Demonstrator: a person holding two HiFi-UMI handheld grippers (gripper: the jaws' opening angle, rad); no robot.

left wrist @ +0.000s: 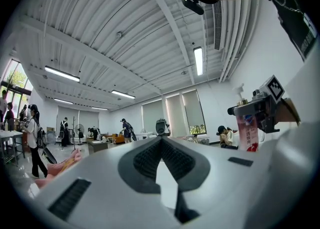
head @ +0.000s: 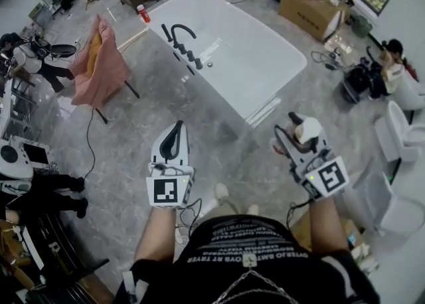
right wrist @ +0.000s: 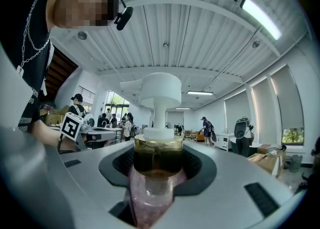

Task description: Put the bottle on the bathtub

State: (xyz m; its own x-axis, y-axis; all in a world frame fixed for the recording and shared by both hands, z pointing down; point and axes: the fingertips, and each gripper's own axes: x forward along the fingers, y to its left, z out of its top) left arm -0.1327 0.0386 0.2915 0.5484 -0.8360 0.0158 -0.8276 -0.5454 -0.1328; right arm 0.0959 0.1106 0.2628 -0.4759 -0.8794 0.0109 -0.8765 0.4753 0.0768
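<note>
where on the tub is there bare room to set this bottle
The bathtub rim looks bare along its near-right edge and round the far end toward the cardboard box. Its left edge is crowded: the black faucet and knobs stand there. The right gripper holds the bottle.

head view over bathtub, gripper views upward

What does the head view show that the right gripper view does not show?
Only the head view: the white bathtub with its black faucet, and the pink cloth. Only the right gripper view: the ceiling lights and the gold collar under the pump. Both: the pump bottle clamped in the right hand-held gripper, and the left hand-held gripper.
</note>
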